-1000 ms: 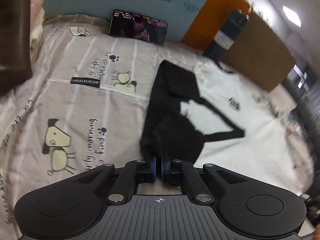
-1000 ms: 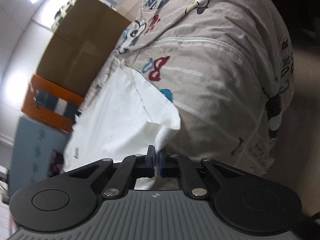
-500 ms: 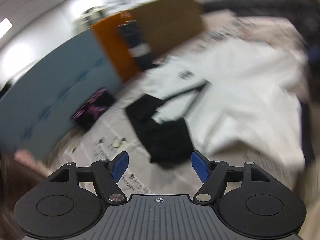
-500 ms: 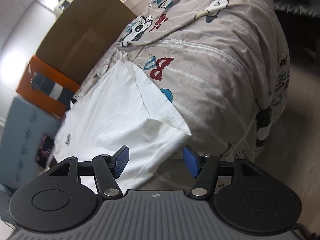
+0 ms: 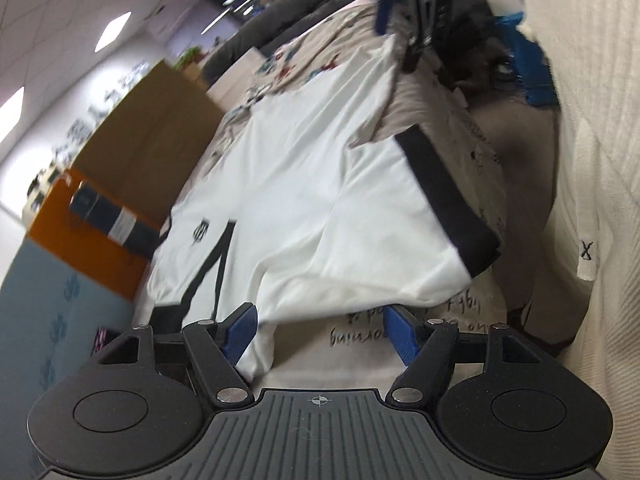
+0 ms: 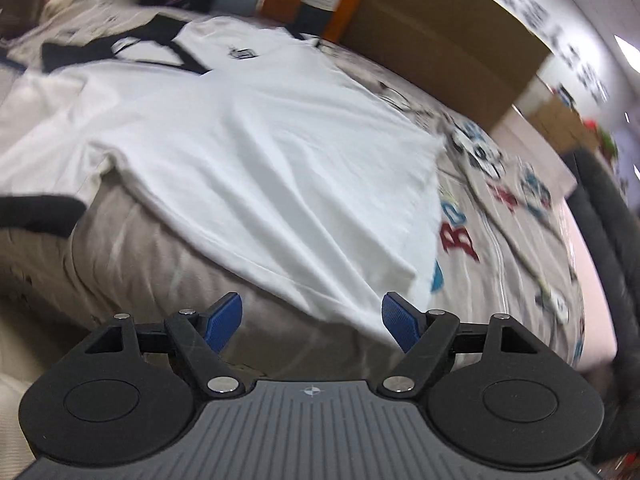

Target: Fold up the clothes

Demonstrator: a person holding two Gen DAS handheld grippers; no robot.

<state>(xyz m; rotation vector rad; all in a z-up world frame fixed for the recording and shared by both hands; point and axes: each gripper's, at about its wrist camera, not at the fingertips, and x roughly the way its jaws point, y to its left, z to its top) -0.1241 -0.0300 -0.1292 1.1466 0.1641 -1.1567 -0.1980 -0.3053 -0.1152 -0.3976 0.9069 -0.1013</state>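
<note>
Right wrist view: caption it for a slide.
Right gripper, jaws opening and empty, above the white black-trimmed T-shirt spread on the cartoon-print bedsheet.

- The left gripper (image 5: 318, 330) has a ribbed grey housing with a small crosshair mark, flanked by two round black discs.
- Black linkage arms carry silver screw heads.
- Its fingers (image 5: 239, 330) end in blue textured pads.
- The right gripper (image 6: 312, 322) is built the same: grey ribbed body, black discs, silver screws, blue pads (image 6: 400, 326).
- The person wears a cream ribbed knit garment (image 5: 592, 160) with a small black "X" tag.
</note>
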